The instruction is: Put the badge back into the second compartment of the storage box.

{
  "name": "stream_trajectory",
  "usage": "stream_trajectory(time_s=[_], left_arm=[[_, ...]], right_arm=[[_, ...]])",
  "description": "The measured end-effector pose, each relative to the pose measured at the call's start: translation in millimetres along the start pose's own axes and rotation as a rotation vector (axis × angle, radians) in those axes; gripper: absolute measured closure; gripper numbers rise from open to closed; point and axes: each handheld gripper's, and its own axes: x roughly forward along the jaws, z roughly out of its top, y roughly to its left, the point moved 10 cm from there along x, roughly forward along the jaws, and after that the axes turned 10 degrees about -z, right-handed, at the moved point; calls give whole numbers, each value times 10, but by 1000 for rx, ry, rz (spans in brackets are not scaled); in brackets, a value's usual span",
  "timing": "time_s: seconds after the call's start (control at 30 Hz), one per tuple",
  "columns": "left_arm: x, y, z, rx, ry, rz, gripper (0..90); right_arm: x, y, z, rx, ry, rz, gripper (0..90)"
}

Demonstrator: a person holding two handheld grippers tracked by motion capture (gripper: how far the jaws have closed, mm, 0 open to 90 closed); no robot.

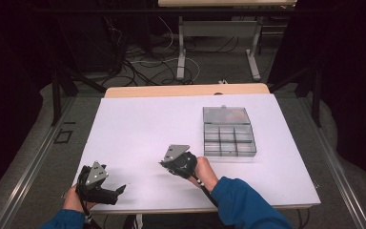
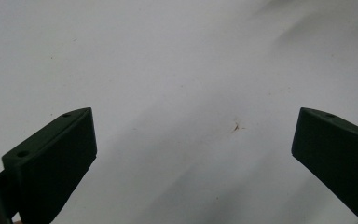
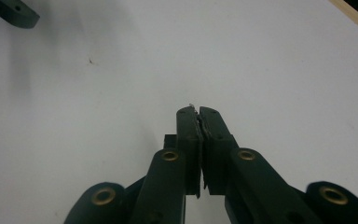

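Two grippers over the table (image 1: 138, 119): left gripper (image 2: 193, 154) spread, right gripper (image 3: 198, 114) clenched empty

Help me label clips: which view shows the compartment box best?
The high view: the compartment box sits whole at the table's right, lid open, dividers visible. The two gripper views face bare white tabletop, so they add nothing about it.

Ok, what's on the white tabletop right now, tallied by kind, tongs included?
Clear plastic compartment box, lid open: 1
Handheld tongs: 2, left tongs with jaws apart, right tongs with jaws shut
Total: 3
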Motion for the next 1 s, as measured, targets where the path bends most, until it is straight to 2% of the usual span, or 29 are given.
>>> stream_trajectory(time_s=[0.07, 0.37, 1.0], left_arm=[[1, 2, -2, 0, 4, 1, 1], [6, 1, 0, -5, 1, 4, 1], [4, 3, 1, -4, -1, 8, 1]], right_arm=[[-48, -27, -37, -3, 7, 4, 876], [-257, -195, -158, 24, -6, -32, 876], [-533, -315, -337, 68, 0, -52, 876]])
